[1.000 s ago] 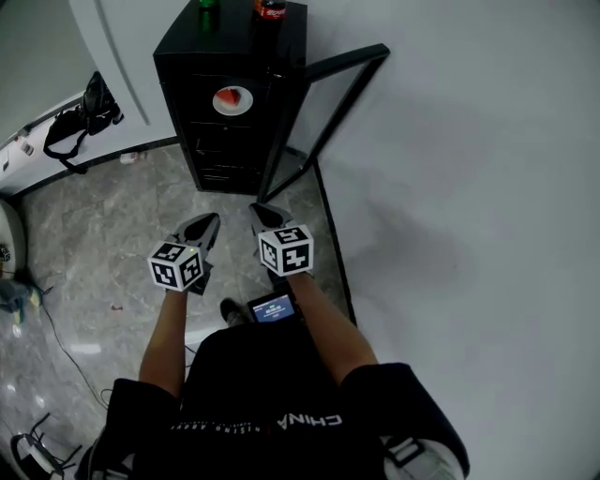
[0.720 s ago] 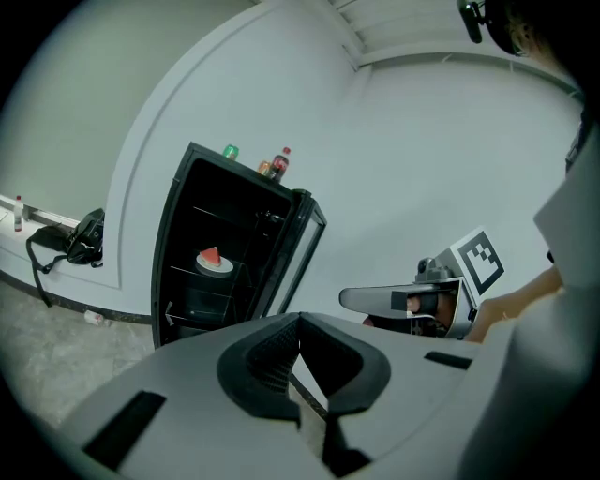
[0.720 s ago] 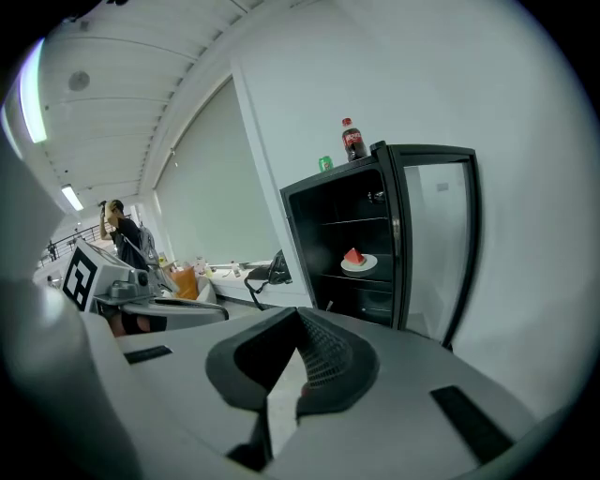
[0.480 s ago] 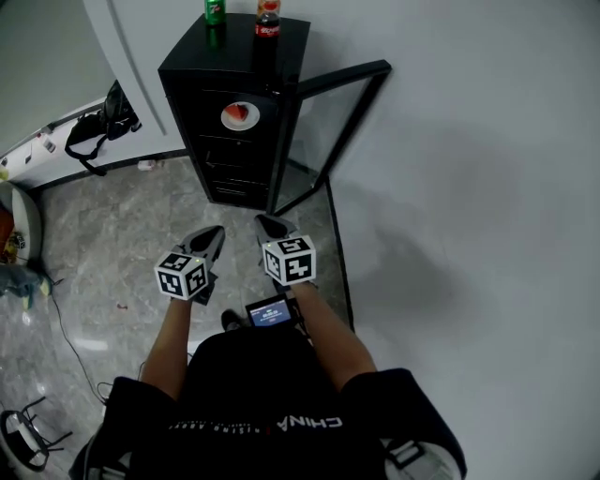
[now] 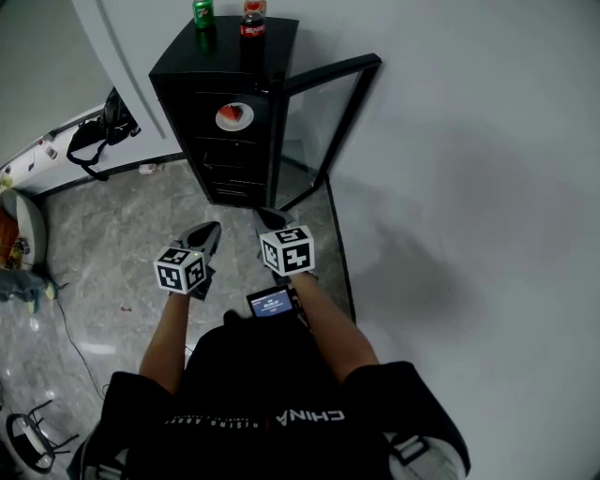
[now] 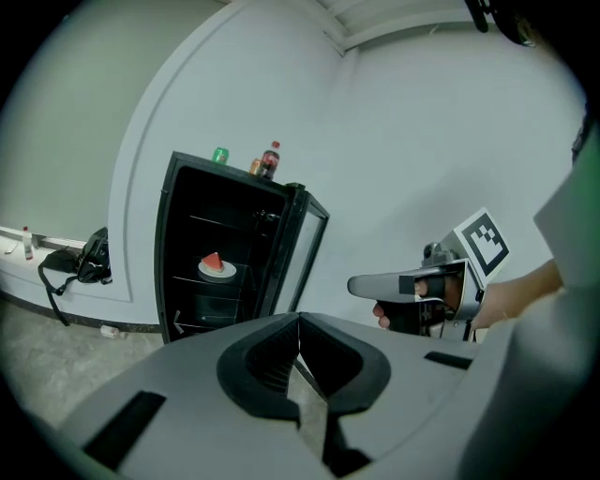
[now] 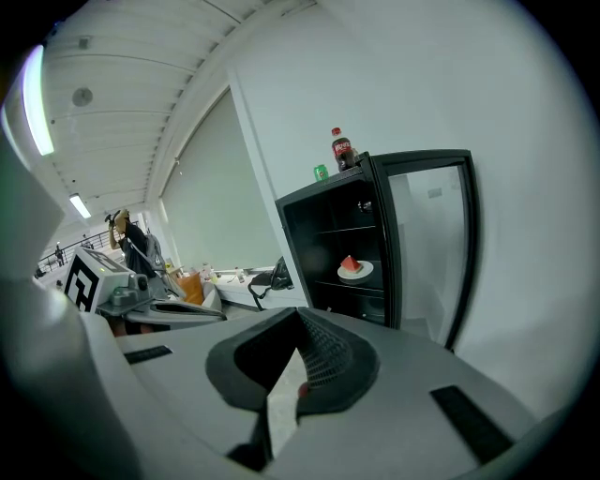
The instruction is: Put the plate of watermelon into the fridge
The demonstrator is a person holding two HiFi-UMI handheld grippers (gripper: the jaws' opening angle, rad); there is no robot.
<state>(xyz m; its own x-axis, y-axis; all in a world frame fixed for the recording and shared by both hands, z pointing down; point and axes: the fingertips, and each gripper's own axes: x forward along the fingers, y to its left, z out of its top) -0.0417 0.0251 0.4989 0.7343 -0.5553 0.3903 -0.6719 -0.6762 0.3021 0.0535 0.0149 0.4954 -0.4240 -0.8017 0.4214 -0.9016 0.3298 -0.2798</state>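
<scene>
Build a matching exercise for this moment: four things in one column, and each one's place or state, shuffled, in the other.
Things:
1. plate of watermelon
2. red-labelled bottle
3. fridge door
4. black bag

Place or state:
A. swung open
B. off to the left of the fridge
C. on a shelf inside the fridge
D. standing on top of the fridge

Pairs: 1-C, 2-D, 3-A, 4-B
</scene>
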